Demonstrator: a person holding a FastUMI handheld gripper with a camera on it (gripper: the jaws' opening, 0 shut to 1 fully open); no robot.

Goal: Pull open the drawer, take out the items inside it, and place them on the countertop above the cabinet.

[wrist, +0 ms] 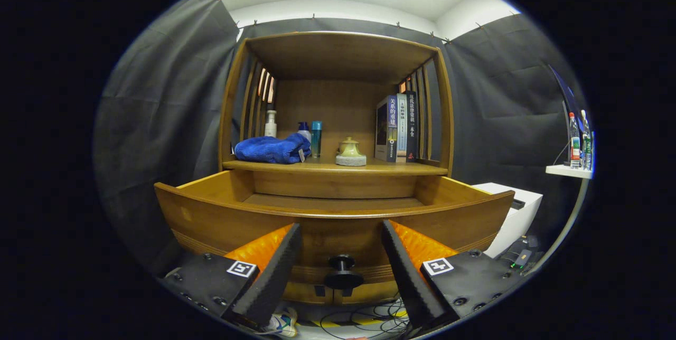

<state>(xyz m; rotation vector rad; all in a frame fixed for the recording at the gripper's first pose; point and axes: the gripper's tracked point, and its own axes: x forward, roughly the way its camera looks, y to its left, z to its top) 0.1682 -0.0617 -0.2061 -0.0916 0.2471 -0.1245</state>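
The wooden drawer (211, 218) stands pulled out toward me, its curved front panel just ahead of my fingers. Its dark round knob (342, 271) sits between my fingers, untouched. My gripper (340, 234) is open, with nothing held. The part of the drawer's floor that I can see is bare; the front panel hides the near part. Above the drawer, the countertop (401, 169) carries a blue towel (272, 149), a white pump bottle (270, 123), a blue-capped bottle (303, 130), a teal bottle (316, 138), a small green lidded jar (350, 152) and several upright books (397, 128).
Slatted wooden sides and a top board enclose the countertop niche. A white box (520, 208) stands right of the cabinet, with a small white shelf (567, 171) holding bottles (574, 142) further right. Cables (364, 319) lie on the floor below the drawer.
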